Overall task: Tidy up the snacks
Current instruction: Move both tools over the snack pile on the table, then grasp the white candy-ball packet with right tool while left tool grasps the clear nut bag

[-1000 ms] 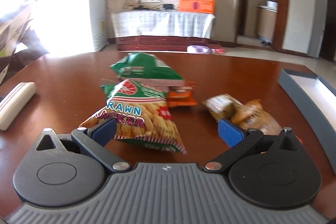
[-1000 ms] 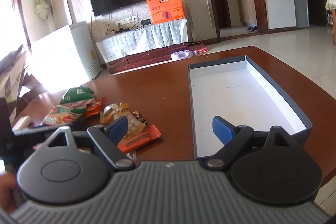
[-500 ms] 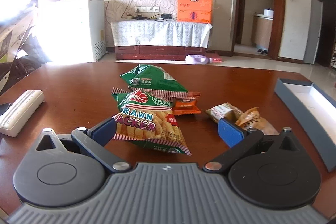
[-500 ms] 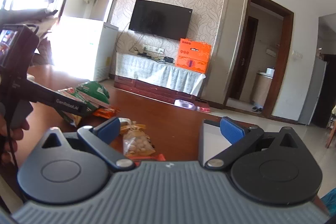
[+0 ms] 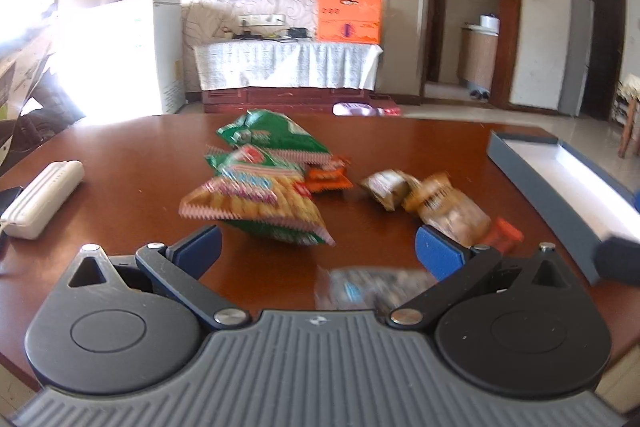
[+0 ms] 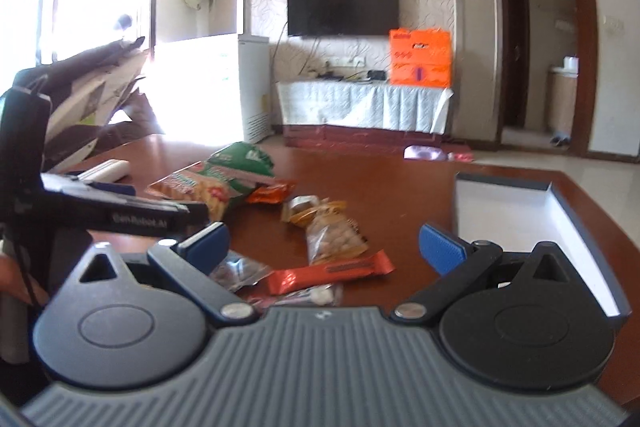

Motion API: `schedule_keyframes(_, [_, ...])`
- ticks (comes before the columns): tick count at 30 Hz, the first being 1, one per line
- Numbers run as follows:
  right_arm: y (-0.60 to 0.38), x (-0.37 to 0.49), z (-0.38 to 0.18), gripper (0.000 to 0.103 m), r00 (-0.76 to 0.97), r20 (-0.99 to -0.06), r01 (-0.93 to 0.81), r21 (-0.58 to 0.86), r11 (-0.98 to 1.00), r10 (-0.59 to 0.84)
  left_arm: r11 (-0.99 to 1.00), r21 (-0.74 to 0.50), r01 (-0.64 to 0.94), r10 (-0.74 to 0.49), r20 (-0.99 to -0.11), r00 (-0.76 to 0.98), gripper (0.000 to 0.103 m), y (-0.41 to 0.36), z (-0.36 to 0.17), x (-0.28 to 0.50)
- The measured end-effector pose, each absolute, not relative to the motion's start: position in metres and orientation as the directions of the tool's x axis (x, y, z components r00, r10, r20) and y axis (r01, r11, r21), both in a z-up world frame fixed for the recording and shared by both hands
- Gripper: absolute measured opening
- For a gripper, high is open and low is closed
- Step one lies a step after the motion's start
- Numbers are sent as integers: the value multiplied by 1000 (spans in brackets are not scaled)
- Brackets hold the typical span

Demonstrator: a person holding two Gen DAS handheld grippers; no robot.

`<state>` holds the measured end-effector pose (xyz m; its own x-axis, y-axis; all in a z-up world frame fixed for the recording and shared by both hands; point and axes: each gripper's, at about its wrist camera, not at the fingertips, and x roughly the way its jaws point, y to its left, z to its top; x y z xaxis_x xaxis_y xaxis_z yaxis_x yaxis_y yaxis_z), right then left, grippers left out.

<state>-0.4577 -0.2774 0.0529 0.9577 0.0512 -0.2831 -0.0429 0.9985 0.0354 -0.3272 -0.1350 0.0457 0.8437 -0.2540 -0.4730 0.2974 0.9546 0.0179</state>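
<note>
My left tool [image 5: 318, 251] is spread wide with nothing between its blue pads, low over the brown worktop [image 5: 132, 163]. Just past it, mid-frame, lies the cracker bag [image 5: 256, 205], crinkled, green-edged with a yellow front, blurred. Behind it sits a green bag [image 5: 276, 135], to its right a small orange pack [image 5: 328, 179] and tan packs [image 5: 432, 199]. My right tool [image 6: 324, 247] is likewise spread and bare. Between its pads lie an orange bar [image 6: 332, 273] and a clear nut pack [image 6: 334, 239]. The open white-lined box [image 6: 520, 223] is at right.
</note>
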Motion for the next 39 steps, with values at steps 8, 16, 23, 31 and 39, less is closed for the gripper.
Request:
schedule_keyframes(8, [-269, -460, 48, 103, 940, -323, -106, 37, 994, 112, 930, 120, 347, -245, -501, 830, 103, -145, 27, -331])
schedule_keyframes(16, [-257, -455, 41, 103, 925, -373, -103, -46, 994, 79, 933, 98, 346, -250, -515, 820, 103, -143, 22, -322])
schedule_keyframes(23, [-247, -447, 33, 103, 905, -420, -117, -108, 987, 61, 948, 76, 308, -221, -539, 813, 103, -141, 17, -313])
schedule_keyframes(31, [-245, -436, 24, 103, 876, -480, -123, -104, 987, 58, 950, 61, 306, -227, -538, 812, 103, -136, 14, -309])
schedule_keyframes(39, [-252, -415, 9, 103, 829, -556, -108, -70, 992, 51, 955, 74, 288, -203, -547, 812, 103, -136, 12, -305])
